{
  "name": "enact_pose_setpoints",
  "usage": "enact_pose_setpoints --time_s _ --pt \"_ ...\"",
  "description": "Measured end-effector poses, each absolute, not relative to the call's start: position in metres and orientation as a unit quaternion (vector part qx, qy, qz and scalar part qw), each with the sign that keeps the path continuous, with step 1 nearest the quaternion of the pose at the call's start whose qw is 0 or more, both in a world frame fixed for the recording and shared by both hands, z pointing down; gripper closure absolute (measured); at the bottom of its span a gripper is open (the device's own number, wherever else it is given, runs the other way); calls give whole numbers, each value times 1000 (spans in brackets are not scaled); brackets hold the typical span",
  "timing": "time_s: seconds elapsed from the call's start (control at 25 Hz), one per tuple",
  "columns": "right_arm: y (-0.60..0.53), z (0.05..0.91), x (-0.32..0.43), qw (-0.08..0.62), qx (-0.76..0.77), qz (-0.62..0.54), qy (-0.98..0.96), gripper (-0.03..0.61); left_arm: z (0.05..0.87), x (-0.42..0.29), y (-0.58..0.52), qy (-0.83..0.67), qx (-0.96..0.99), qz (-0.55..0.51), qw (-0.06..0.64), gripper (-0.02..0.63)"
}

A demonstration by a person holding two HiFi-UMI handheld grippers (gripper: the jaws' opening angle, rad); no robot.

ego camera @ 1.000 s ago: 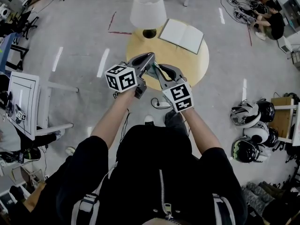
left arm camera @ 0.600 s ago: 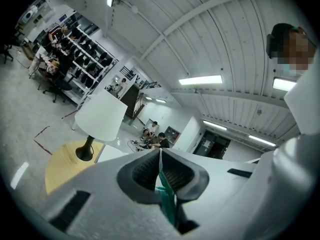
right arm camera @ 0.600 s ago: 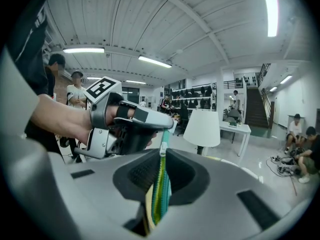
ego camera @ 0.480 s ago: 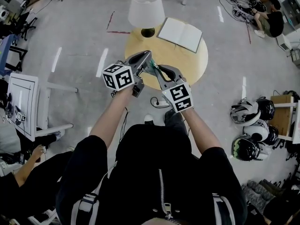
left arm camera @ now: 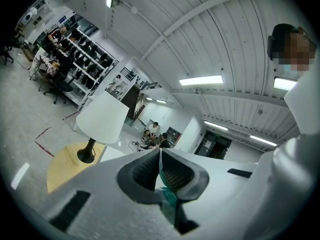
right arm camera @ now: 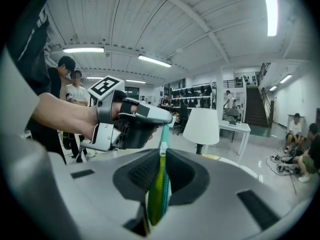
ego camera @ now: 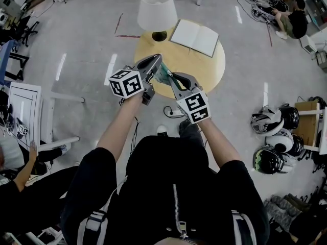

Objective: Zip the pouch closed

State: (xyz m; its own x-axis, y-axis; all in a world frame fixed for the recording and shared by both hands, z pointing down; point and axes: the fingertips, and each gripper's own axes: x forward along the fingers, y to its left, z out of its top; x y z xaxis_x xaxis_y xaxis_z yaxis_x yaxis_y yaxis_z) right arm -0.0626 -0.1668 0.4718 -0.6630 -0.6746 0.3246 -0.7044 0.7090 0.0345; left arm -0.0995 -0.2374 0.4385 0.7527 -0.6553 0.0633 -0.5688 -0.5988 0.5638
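Pouch (ego camera: 164, 75), teal-green, is stretched between both grippers: left gripper (ego camera: 157, 61) pinches one end, right gripper (ego camera: 175, 78) pinches the other, above the round table (ego camera: 204, 68).

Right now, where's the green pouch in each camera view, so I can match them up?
Head view: pouch upper centre, held between left gripper and right gripper.
Left gripper view: bottom centre, thin teal edge pinched in the jaws.
Right gripper view: bottom centre, green edge pinched in the jaws.
Shared landmark: white lamp, in all three views.
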Motion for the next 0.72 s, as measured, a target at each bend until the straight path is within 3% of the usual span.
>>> enact_pose_setpoints --time_s 0.72 --pt "-160 484 -56 167 375 53 -910 537 443 -104 -240 -347 887 -72 294 604"
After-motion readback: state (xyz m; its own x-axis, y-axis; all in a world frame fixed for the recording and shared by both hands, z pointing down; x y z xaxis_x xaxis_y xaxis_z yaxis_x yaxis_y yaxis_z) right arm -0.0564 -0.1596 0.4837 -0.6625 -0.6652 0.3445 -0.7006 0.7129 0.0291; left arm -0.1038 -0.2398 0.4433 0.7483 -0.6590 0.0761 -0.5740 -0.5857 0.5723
